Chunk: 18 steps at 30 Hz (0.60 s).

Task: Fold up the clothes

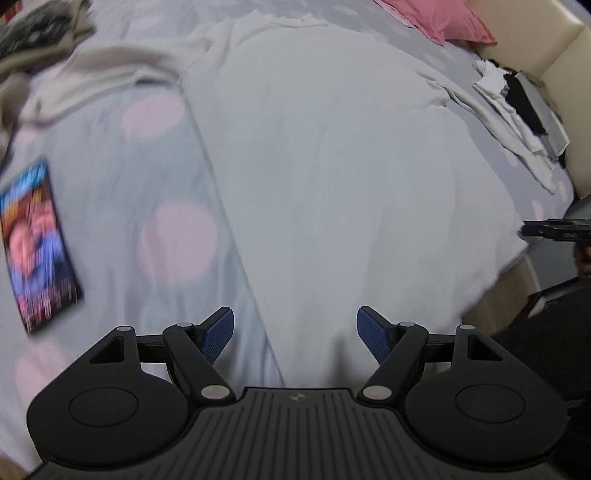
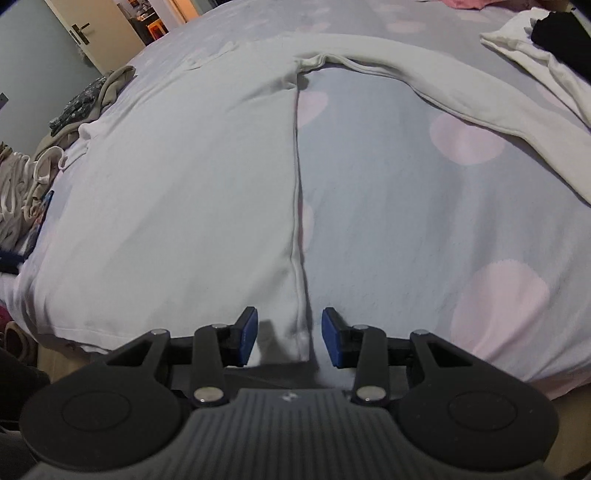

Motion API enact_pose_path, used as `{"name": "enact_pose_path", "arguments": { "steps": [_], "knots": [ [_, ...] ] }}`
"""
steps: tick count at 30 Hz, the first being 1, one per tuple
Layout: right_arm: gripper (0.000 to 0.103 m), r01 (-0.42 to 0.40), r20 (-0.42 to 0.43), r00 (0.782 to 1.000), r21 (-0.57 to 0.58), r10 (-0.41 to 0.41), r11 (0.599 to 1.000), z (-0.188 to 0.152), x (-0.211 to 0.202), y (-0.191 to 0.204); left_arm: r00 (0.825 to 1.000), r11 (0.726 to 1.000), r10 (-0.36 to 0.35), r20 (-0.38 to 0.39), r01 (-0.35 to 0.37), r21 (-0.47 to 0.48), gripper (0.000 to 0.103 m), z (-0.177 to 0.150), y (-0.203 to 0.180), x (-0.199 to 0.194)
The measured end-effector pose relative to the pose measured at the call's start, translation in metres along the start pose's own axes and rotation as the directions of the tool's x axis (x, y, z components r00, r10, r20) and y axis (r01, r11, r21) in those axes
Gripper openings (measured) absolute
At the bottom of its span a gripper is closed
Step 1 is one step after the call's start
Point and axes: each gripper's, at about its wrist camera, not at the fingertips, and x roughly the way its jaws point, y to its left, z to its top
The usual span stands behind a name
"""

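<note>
A white long-sleeved shirt [image 1: 314, 166] lies flat on the bed, body towards me, one sleeve [image 1: 92, 81] thrown out to the left. My left gripper [image 1: 295, 332] hovers over its near hem, blue pads wide apart, nothing between them. In the right wrist view the shirt [image 2: 184, 184] fills the left half and its other sleeve [image 2: 443, 85] runs off to the right. My right gripper [image 2: 290, 336] stands partly open astride the shirt's near corner and side seam. The cloth lies between the pads, which do not press on it. The right gripper [image 1: 554, 229] also shows at the shirt's right edge.
The bed has a grey sheet with pink dots [image 2: 406, 221]. A colourful book [image 1: 37, 243] lies at the left. An unfolded clothes pile [image 2: 92, 99] is beyond it. White and black folded clothes [image 1: 517, 103] sit by the cream headboard [image 1: 535, 40], near a pink pillow [image 1: 443, 18].
</note>
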Motion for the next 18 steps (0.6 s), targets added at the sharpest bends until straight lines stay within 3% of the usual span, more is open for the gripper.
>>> {"name": "enact_pose_path", "arguments": {
  "steps": [5, 9, 12, 14, 18],
  "knots": [
    [0.047, 0.027, -0.002, 1.0, -0.012, -0.027, 1.0, -0.005, 0.003, 0.013, 0.998, 0.997, -0.033, -0.046, 0.03, -0.065, 0.073, -0.026, 0.005, 0.011],
    [0.054, 0.046, -0.009, 0.999, -0.048, -0.047, 0.998, 0.002, 0.011, 0.025, 0.998, 0.996, -0.013, -0.068, 0.007, -0.092, 0.072, -0.031, 0.003, 0.032],
    [0.054, 0.056, -0.007, 0.998, -0.068, -0.057, 0.996, 0.005, 0.017, 0.032, 0.998, 0.992, -0.023, -0.051, 0.017, -0.124, 0.072, -0.031, 0.003, 0.04],
    [0.049, 0.058, -0.006, 0.998, -0.076, -0.058, 0.995, 0.006, 0.017, 0.032, 0.999, 0.99, -0.029, -0.037, 0.024, -0.14, 0.071, -0.033, 0.003, 0.041],
    [0.038, 0.057, -0.004, 0.998, -0.072, -0.057, 0.996, 0.006, 0.016, 0.029, 1.0, 0.986, -0.018, -0.01, 0.016, -0.164, 0.045, -0.043, 0.005, 0.034]
  ]
}}
